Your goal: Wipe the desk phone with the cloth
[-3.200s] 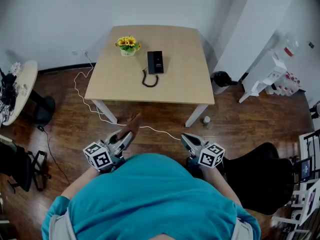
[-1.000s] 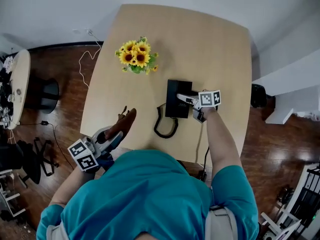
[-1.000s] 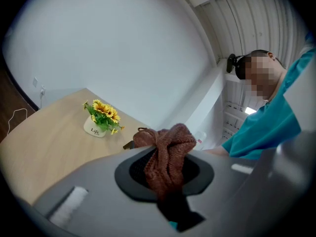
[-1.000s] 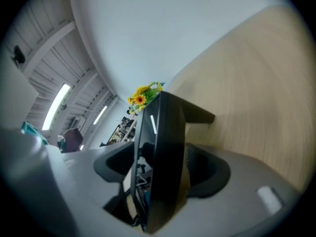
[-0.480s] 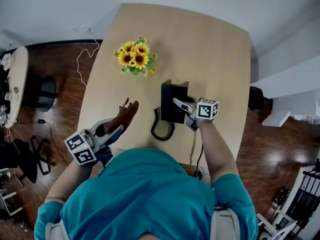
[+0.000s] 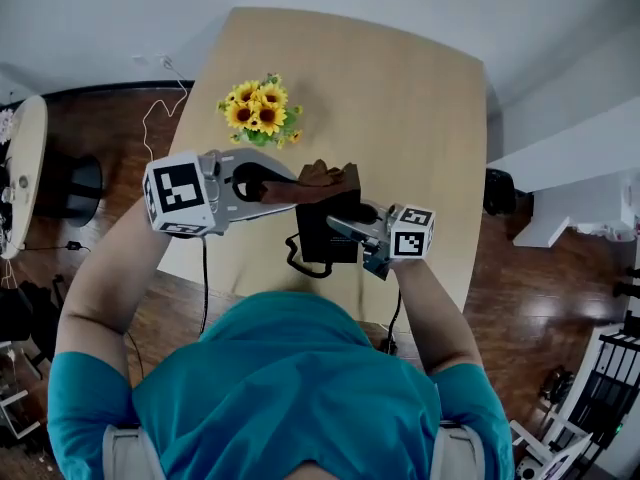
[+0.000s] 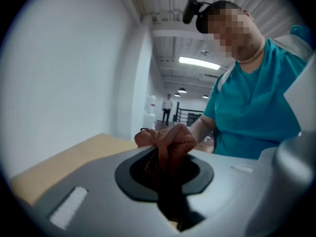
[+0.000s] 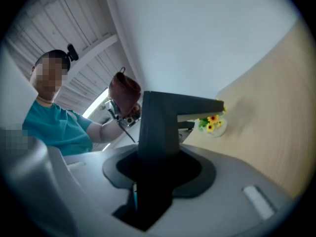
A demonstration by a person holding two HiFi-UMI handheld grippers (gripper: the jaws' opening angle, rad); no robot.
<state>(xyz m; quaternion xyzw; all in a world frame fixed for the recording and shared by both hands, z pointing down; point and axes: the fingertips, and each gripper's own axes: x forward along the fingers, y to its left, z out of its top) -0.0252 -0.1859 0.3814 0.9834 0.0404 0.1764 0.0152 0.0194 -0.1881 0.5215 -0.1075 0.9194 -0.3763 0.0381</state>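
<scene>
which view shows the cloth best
The left gripper view: the reddish-brown cloth sits at the centre, bunched and clamped in the left hand-held gripper, its weave visible. The head view shows only a small brown bunch by the desk phone. The right gripper view shows a small dark lump behind the phone.

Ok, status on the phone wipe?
Left claw shut on cloth. Right claw shut on desk phone. Cloth over phone, contact unclear. Potted sunflowers stand apart.
</scene>
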